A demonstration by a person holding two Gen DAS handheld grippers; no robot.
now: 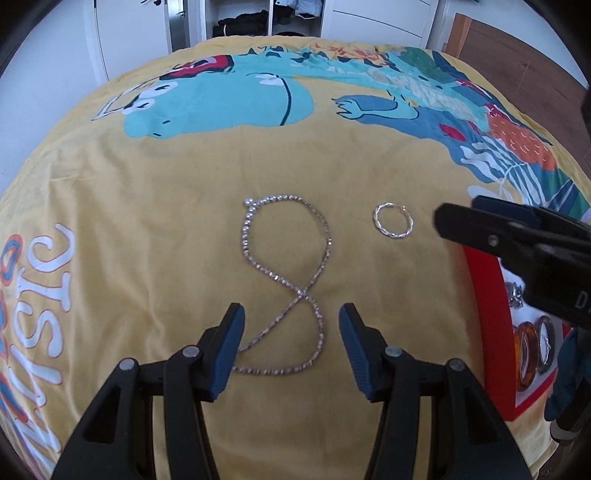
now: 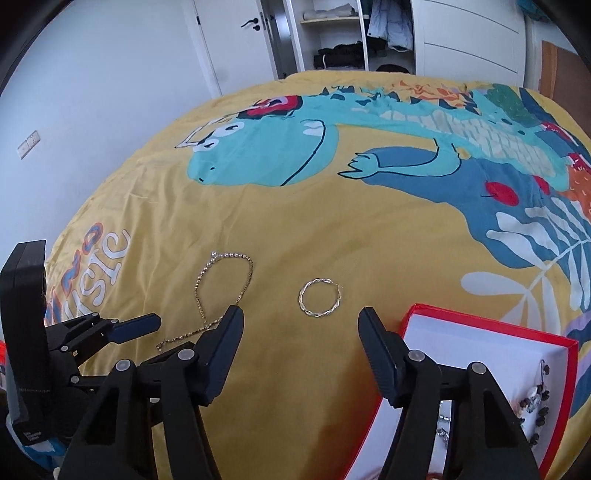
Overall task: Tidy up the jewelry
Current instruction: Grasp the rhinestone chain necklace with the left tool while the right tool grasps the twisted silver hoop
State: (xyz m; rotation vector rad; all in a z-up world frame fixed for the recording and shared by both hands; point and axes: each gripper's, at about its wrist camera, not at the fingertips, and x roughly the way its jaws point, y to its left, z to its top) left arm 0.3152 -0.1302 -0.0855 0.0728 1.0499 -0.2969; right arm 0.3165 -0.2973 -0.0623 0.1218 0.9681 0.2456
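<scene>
A sparkling chain necklace (image 1: 288, 284) lies in a figure-eight on the yellow bedspread, also seen in the right wrist view (image 2: 221, 295). A twisted silver hoop (image 1: 393, 220) lies to its right, and shows in the right wrist view (image 2: 320, 297) too. My left gripper (image 1: 291, 314) is open and empty, its jaws on either side of the necklace's lower loop. My right gripper (image 2: 301, 317) is open and empty, just short of the hoop. A red box (image 2: 487, 321) with a white inside holds beaded jewelry (image 2: 535, 406) at the right.
The red box also shows in the left wrist view (image 1: 487, 332), holding amber bangles (image 1: 524, 354). The bedspread (image 2: 332, 229) has a dinosaur print. A wardrobe (image 2: 343, 33) and a door stand beyond the bed.
</scene>
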